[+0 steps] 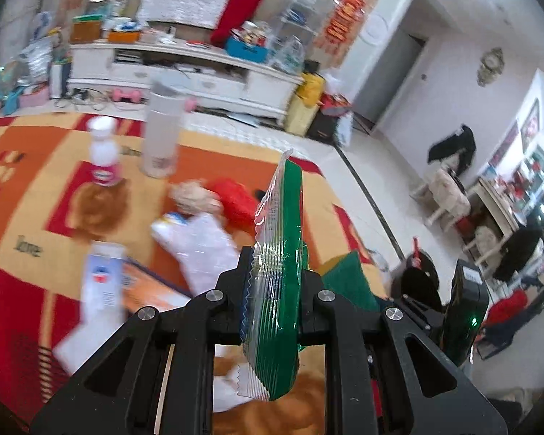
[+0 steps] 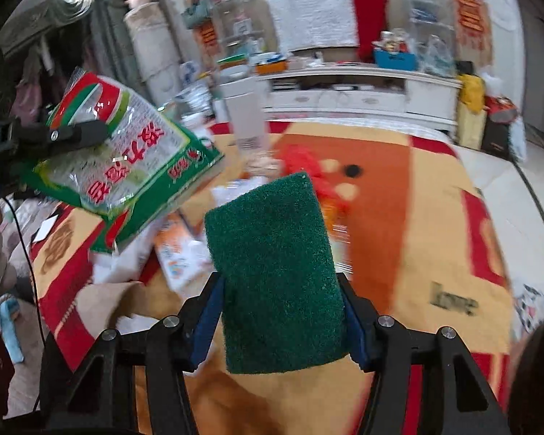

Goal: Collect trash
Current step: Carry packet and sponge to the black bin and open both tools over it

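Observation:
My left gripper [image 1: 275, 290] is shut on a green and clear plastic snack bag [image 1: 277, 272], held edge-on above the table. The same bag [image 2: 127, 156] shows flat at the left of the right wrist view, with the left gripper [image 2: 79, 134] clamped on it. My right gripper [image 2: 281, 311] is shut on a green scouring pad [image 2: 275, 272], held upright above the table; the pad [image 1: 348, 279] peeks out beside the bag in the left wrist view. Loose trash lies on the orange and red tablecloth [image 1: 25, 188]: a white wrapper [image 1: 203, 246], a red wrapper [image 1: 235, 199] and crumpled paper [image 1: 196, 195].
A tall white cylinder [image 1: 163, 130] and a small bottle with a pink label [image 1: 103, 152] stand at the far side. A white carton [image 1: 101, 282] and orange printed paper [image 2: 181, 253] lie near. A white TV cabinet [image 1: 185, 72] is behind; tiled floor lies to the right.

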A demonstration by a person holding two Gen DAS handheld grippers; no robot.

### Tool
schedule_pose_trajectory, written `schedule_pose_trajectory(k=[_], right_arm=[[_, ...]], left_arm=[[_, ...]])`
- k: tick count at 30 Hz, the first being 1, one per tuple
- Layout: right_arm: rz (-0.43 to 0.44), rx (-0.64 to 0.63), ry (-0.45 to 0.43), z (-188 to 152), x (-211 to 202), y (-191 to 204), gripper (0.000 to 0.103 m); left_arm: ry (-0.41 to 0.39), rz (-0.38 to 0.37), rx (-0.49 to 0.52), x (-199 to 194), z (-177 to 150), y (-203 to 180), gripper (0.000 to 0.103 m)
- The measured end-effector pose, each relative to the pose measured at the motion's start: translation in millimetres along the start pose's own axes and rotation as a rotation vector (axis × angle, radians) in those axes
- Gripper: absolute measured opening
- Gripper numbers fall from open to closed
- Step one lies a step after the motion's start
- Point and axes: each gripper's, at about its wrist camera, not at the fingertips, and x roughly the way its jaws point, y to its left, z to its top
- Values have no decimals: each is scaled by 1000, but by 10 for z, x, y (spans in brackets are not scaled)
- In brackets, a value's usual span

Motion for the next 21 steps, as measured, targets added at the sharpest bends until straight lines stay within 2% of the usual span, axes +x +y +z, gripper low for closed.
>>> schedule_pose_trajectory(k=[12,15,21], right_arm=[[-271,256,-21,-513,-798,-1617,58],[-322,315,-19,-634,-973,-1967,58],[-413,433,-15,-886,-1310,-2607,58]], left_arm=[[102,-152,120,846,-84,-1391,15],[128,-199,144,1074,-100,-1772,15],[166,-267,170,1509,-168,-2281,15]])
